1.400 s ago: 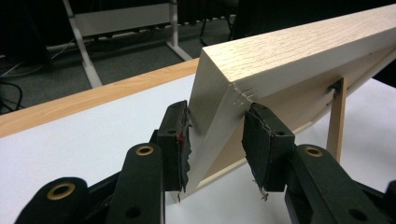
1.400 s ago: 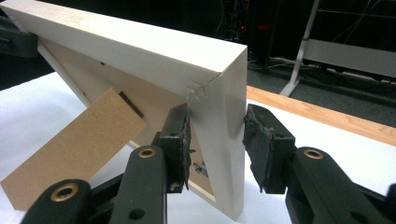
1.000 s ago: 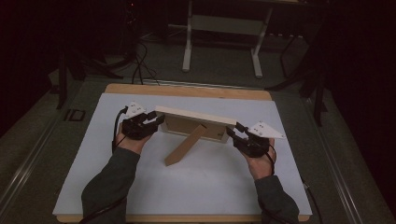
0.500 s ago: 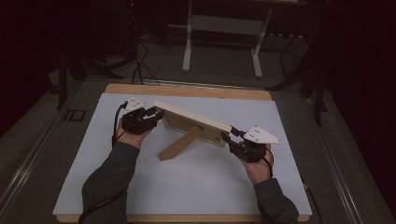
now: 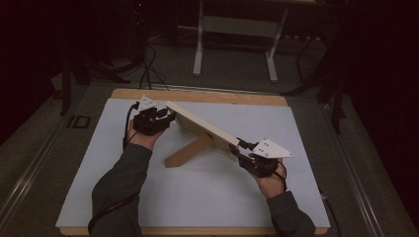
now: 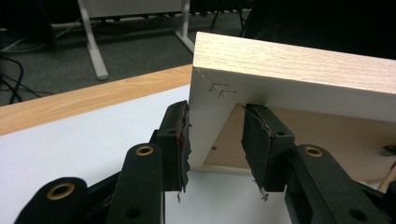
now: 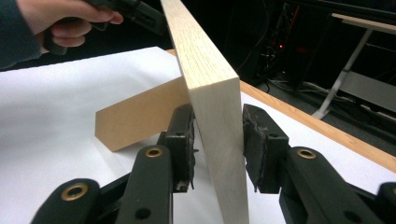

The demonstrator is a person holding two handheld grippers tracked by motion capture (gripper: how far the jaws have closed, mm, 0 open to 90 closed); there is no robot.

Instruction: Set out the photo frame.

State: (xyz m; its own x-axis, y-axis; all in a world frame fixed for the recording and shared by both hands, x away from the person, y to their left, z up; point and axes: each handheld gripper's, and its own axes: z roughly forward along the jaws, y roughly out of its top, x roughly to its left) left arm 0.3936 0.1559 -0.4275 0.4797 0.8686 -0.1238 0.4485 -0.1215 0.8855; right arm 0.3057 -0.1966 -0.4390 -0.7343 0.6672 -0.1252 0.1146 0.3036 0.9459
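Dark room, white mat (image 5: 148,197) on a wood table (image 5: 197,95). A pale wooden stand (image 5: 200,129) sits mid-mat, propped on its leg (image 5: 188,151). Left gripper (image 6: 215,144) straddles one end loosely; right gripper (image 7: 217,149) likewise, jaws not quite touching.

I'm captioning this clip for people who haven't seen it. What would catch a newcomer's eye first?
A pale wooden panel with a prop leg behind it, held slanting across the white table sheet. The left gripper has its jaws around the far end and the right gripper around the near end. Beyond the table, a dark room with a white stand on the floor.
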